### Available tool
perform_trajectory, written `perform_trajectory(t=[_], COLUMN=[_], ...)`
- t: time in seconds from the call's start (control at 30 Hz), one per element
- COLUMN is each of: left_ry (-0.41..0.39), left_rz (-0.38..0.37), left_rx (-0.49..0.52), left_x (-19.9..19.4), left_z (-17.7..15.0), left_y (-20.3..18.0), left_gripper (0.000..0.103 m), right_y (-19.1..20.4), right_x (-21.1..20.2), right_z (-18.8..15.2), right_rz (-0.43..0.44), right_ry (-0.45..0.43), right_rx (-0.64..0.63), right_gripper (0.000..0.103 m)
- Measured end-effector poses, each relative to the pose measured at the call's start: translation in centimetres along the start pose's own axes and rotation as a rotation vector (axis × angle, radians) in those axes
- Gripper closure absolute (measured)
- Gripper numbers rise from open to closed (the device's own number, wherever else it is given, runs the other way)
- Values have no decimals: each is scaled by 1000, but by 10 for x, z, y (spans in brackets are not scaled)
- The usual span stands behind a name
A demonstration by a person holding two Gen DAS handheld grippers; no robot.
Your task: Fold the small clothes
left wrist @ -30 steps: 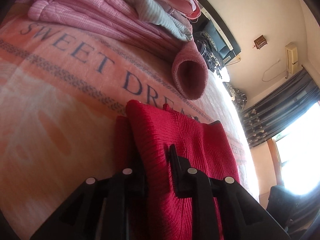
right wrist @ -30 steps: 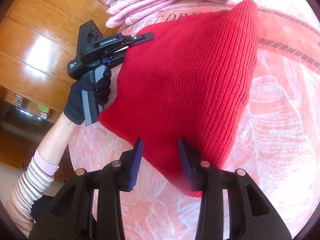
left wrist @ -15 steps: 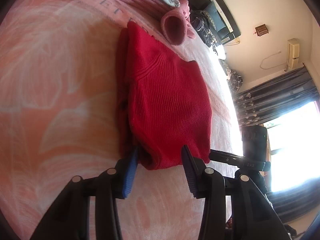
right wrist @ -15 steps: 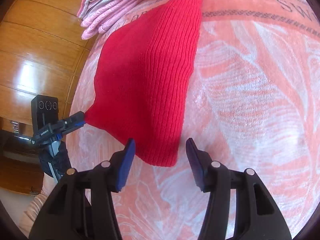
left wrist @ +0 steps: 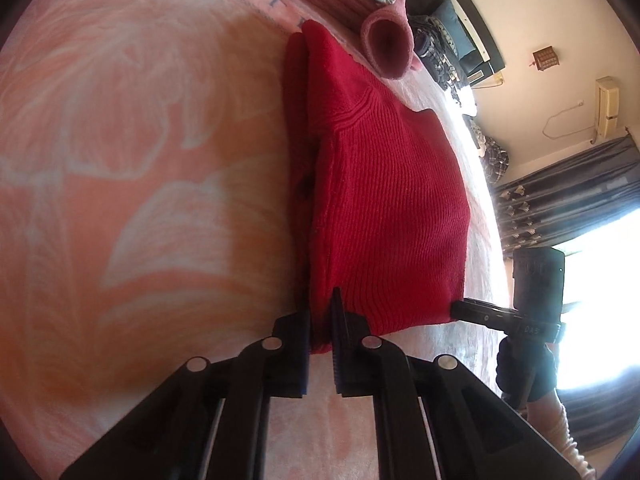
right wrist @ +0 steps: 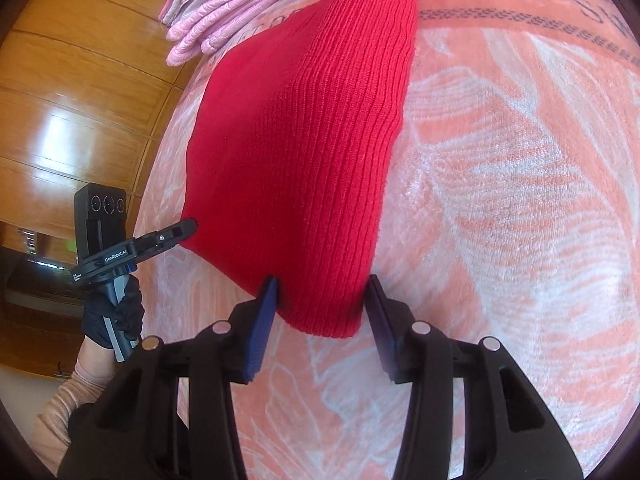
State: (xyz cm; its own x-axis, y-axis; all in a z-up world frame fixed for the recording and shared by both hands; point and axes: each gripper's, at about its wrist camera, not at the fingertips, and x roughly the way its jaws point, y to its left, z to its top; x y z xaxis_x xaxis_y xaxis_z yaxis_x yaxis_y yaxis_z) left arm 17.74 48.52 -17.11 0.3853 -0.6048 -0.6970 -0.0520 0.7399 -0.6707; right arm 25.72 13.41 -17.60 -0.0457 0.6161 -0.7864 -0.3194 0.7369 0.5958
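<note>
A folded red knit garment (left wrist: 384,208) lies on the peach blanket (left wrist: 140,160). My left gripper (left wrist: 320,332) is shut on its near edge, with red fabric pinched between the jaws. In the right wrist view the same garment (right wrist: 304,152) runs away from me. My right gripper (right wrist: 322,294) is open, and the garment's near corner lies between its fingers. At the other near corner, the left gripper (right wrist: 186,229) is held by a black-gloved hand (right wrist: 114,316). The right gripper's tip (left wrist: 464,307) touches the garment's right corner.
A stack of folded pink and striped clothes (right wrist: 216,24) sits at the far end of the blanket (right wrist: 500,200), beside a pink rolled piece (left wrist: 386,46). Wooden panels (right wrist: 80,80) rise on the left. Dark curtains (left wrist: 568,200) and a bright window are on the right.
My left gripper has gone from open to shut on the garment's near edge. The right gripper has moved forward, so the near corner now lies between its fingers.
</note>
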Motion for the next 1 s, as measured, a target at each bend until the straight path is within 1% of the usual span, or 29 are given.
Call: perform_trajectory(t=[0.03,0.07,0.1,0.13,0.17,0.2,0.23,0.27,0.37,0.5,0.63,0.67,0.73,0.77,0.9,1.0], left_ry=[2,-7,-34,-64,-92,-117,-135,-141,-124,-84,-56,-52,-21,-13,7,36], left_rz=[-9,-19,-24,-18,-4,15,29,27,19,-60,-120,-149,-209,-223,-238,-245], left_rx=[1,-5,-7,-1,7,5,-3,-8,-53,-148,-175,-174,-172,-173,-123,-80], left_x=[-3,-7,-13,-20,-27,-31,-34,-34,-25,-3,15,18,28,33,51,66], left_z=[1,2,6,8,13,20,29,37,58,71,81,84,91,94,102,114], left_y=[-3,-5,-7,-9,-11,-12,-12,-11,1,23,36,37,38,38,28,17], left_gripper=[91,86,85,82,71,54,49,46,45,46,46,46,46,46,46,46], right_y=[2,3,3,4,4,5,5,4,4,2,-1,-2,-2,-2,-7,-13], right_x=[0,0,-1,-2,-4,-5,-5,-7,-7,-8,-11,-12,-13,-14,-22,-30], right_z=[0,1,1,1,2,3,4,3,3,2,4,4,4,4,5,12], right_rz=[-1,1,2,4,8,9,7,6,6,1,5,7,8,10,41,95], right_ry=[0,-1,-3,-5,-8,-12,-16,-19,-21,-23,-30,-32,-36,-39,-60,-92], right_rx=[-1,-3,-4,-3,0,0,-2,-4,-4,-8,1,2,-2,-2,14,49], right_gripper=[58,58,58,58,58,58,58,58,58,58,58,58,58,58,58,57])
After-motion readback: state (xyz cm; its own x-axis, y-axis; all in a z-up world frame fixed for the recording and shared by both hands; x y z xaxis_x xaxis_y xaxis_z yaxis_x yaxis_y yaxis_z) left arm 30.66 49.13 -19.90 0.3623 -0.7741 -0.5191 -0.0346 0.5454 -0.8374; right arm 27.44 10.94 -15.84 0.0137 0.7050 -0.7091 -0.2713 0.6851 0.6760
